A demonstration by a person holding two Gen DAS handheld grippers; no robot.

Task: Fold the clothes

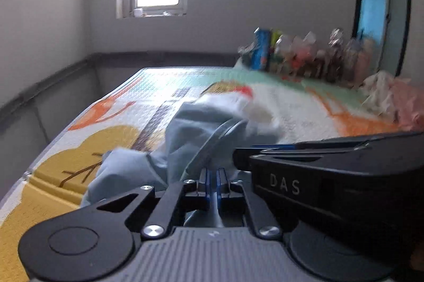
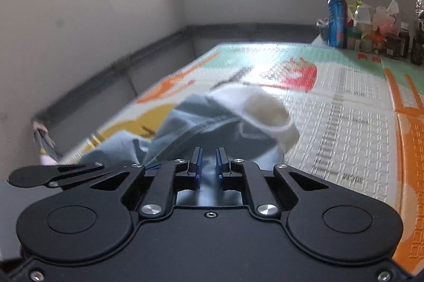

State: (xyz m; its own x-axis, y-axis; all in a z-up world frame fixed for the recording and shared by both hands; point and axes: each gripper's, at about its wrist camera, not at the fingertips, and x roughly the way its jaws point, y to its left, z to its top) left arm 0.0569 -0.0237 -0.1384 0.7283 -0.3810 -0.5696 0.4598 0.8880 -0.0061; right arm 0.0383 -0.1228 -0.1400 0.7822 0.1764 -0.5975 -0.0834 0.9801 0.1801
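Observation:
A light blue garment (image 1: 185, 128) with a white ribbed part (image 1: 254, 109) is bunched up and lifted off the colourful play mat (image 1: 119, 101). My left gripper (image 1: 212, 176) is shut on a fold of the blue cloth. The black body of the right gripper (image 1: 331, 176) sits close by on its right. In the right wrist view the same garment (image 2: 206, 120) hangs in front, its white cuff (image 2: 267, 109) on top. My right gripper (image 2: 208, 162) is shut on blue cloth that fills the narrow gap between its pads. Part of the left gripper (image 2: 53, 176) shows at the left.
Bottles, packets (image 1: 304, 54) and a blue can (image 2: 337, 22) stand along the mat's far right edge. A pile of pink and white cloth (image 1: 392, 99) lies at the right. The mat (image 2: 344, 109) ends at grey walls on the left and at the back.

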